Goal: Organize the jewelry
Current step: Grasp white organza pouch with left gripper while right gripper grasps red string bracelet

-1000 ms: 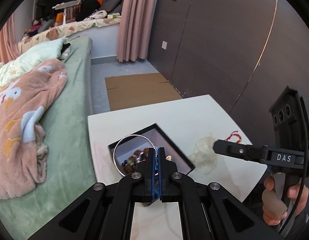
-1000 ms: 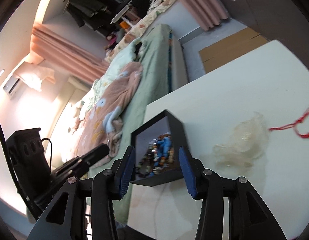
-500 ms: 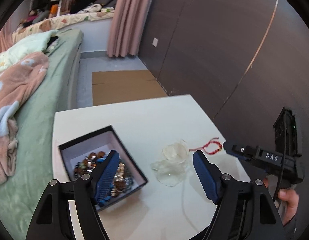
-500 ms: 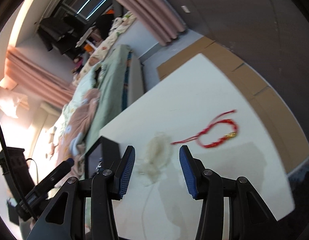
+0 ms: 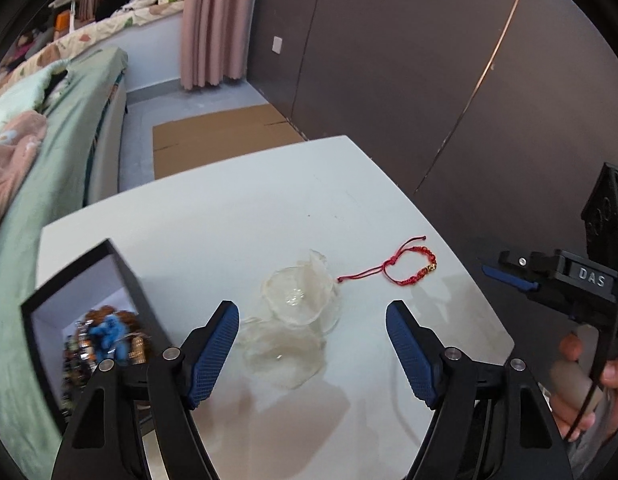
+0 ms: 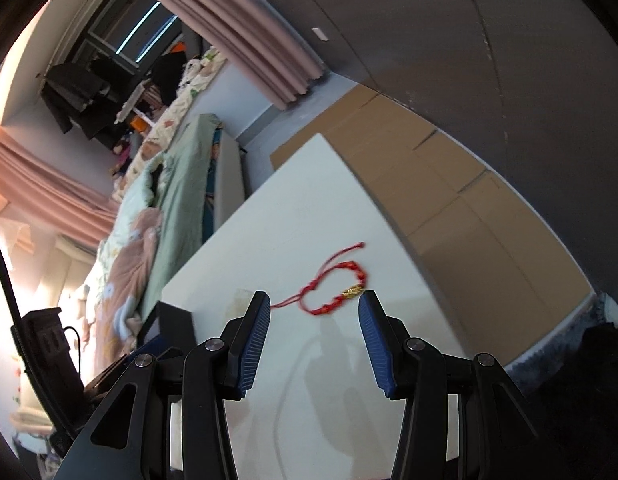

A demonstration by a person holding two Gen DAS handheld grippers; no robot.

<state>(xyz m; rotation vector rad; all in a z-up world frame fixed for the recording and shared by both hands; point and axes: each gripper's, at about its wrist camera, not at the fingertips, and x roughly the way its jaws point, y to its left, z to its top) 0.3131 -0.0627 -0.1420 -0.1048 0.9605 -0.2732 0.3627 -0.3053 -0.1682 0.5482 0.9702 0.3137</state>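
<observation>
1. At the left edge of the worktop (image 5: 237,216), only the left wrist view looks into the black jewelry box (image 5: 121,280), heaped with beads.
2. Crumpled clear bags (image 5: 297,304) lie between the spread, empty jaws of the left gripper (image 5: 313,336).
3. Right of them lies the red bracelet (image 5: 409,268).
4. Seen from the right wrist, that bracelet sits just beyond the right gripper (image 6: 313,312), whose half-spread jaws hold nothing.

Bedroom. Dark grey panelled wall (image 5: 389,60) runs along the right, a white socket plate (image 5: 277,44) set in it. Pink curtain (image 5: 213,20) hangs at the far corner. Grey floor (image 5: 213,100) with flattened cardboard (image 5: 221,136) laid on it. Bed with green sheet (image 5: 69,128) on the left, peach patterned blanket (image 5: 9,160) piled there. White surface (image 5: 237,220) in the foreground. Dark window (image 6: 121,36) beyond.
</observation>
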